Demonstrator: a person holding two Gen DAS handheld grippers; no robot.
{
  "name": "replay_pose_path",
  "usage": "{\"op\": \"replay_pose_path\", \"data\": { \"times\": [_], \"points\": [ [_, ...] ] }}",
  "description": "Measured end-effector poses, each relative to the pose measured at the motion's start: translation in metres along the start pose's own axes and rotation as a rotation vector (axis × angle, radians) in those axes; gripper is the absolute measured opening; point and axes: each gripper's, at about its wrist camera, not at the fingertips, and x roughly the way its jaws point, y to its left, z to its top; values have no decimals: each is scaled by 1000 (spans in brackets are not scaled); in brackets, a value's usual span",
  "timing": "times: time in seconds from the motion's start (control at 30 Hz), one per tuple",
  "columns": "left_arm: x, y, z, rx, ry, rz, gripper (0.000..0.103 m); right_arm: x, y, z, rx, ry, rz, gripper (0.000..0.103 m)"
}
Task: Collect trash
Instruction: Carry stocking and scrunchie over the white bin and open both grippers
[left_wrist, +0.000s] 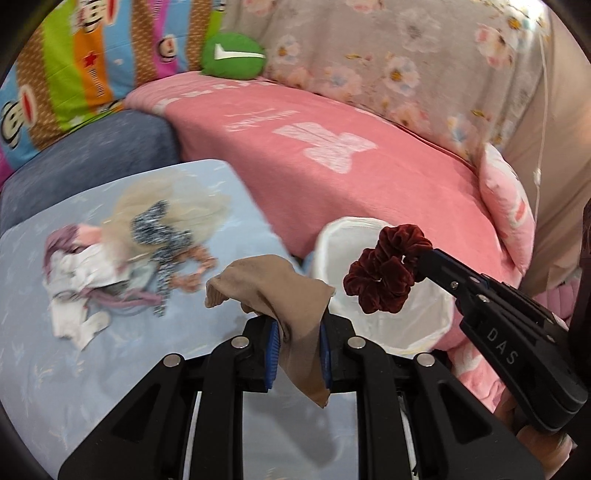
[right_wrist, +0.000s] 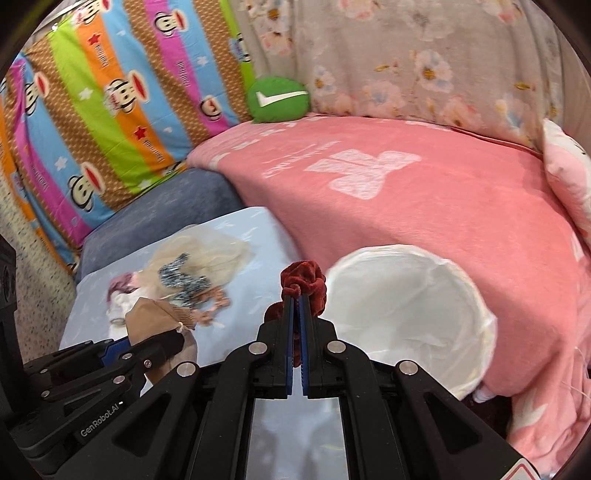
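Observation:
My left gripper (left_wrist: 297, 325) is shut on a tan stocking (left_wrist: 273, 291) that drapes over its blue pads, just left of a white-lined bin (left_wrist: 388, 325). My right gripper (right_wrist: 297, 299) is shut on a dark red velvet scrunchie (right_wrist: 304, 280), held near the bin's (right_wrist: 406, 310) left rim. In the left wrist view the scrunchie (left_wrist: 384, 273) hangs over the bin's opening from the right gripper (left_wrist: 424, 258). In the right wrist view the left gripper (right_wrist: 177, 339) with the stocking (right_wrist: 155, 314) shows at lower left. A heap of hair ties and cloth scraps (left_wrist: 125, 251) lies on the light blue table (left_wrist: 55, 369).
A pink blanket (left_wrist: 351, 155) covers the bed behind the bin. A green round cushion (left_wrist: 232, 55), a striped monkey-print pillow (right_wrist: 110, 110) and a floral quilt (left_wrist: 406, 55) stand at the back. A blue-grey cushion (left_wrist: 92, 155) lies beyond the table.

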Motion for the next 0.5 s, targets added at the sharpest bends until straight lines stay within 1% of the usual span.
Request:
{"op": "replay_pose_path", "data": {
  "times": [0.13,0.23,0.4,0.47,0.5],
  "points": [
    [19,-33,7,52,27,-67,18,-3,-36,2,35,-11,-47,3],
    [31,-56,10,90,41,-100,18,-4,-60,4,67,-17,-71,3],
    [48,-74,16,90,85,-158,21,-2,-90,6,101,-23,-98,3],
    [55,-80,19,102,96,-154,23,0,-97,7,111,-22,-104,3],
    [57,-82,20,109,92,-143,26,2,-100,7,116,-20,-106,3]
  ]
}}
